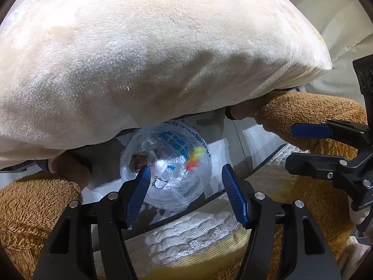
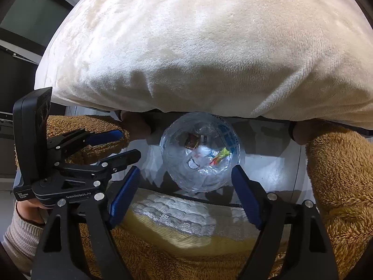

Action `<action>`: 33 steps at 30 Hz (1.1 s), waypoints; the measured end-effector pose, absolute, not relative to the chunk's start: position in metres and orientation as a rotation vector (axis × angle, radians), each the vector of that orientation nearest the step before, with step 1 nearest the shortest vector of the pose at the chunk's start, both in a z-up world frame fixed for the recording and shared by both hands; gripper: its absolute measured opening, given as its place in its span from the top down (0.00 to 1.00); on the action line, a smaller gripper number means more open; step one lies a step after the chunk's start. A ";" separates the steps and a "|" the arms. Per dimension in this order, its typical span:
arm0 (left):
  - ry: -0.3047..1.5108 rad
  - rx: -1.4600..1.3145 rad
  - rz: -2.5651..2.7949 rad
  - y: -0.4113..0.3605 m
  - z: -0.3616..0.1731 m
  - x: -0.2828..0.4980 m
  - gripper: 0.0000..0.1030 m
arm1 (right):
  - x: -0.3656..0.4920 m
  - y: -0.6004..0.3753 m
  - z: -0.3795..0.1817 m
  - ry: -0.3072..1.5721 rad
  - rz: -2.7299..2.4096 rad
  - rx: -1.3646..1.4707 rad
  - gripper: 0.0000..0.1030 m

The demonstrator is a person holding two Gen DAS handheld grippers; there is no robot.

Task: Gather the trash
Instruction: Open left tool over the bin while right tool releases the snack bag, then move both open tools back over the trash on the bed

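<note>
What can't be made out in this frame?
- Trash inside the clear bag: both views, crumpled and too small to identify.
- Bag's top rim: hidden under the cream cushion.
- What the bag stands in: hidden by the bag.

Clear trash bag (image 2: 200,151) beyond wide-apart right gripper (image 2: 184,186), under cream pillow (image 2: 205,46).

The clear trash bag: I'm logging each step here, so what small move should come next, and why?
Probably ease the left gripper forward and close on the clear trash bag. Both grippers' jaws stand open and empty, and the bag, already holding wrappers, sits between and just past the left fingers on the pale floor, under the cream plush belly. The right gripper faces the same bag.
</note>
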State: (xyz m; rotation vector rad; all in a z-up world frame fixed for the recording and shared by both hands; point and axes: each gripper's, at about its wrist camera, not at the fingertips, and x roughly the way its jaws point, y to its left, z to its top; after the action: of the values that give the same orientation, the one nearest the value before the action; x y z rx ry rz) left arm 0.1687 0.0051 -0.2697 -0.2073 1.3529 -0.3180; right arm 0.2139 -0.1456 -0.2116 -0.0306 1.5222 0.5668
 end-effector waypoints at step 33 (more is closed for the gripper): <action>1.026 -0.139 -0.283 0.006 -0.137 0.119 0.40 | 0.157 -0.169 -0.088 1.188 0.570 -0.078 0.23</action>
State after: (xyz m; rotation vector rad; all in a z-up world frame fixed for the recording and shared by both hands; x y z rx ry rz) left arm 0.1194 0.0065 -0.1371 -0.1387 1.0257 -0.2832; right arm 0.1568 -0.1690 -0.0884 -0.0783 1.1883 0.5696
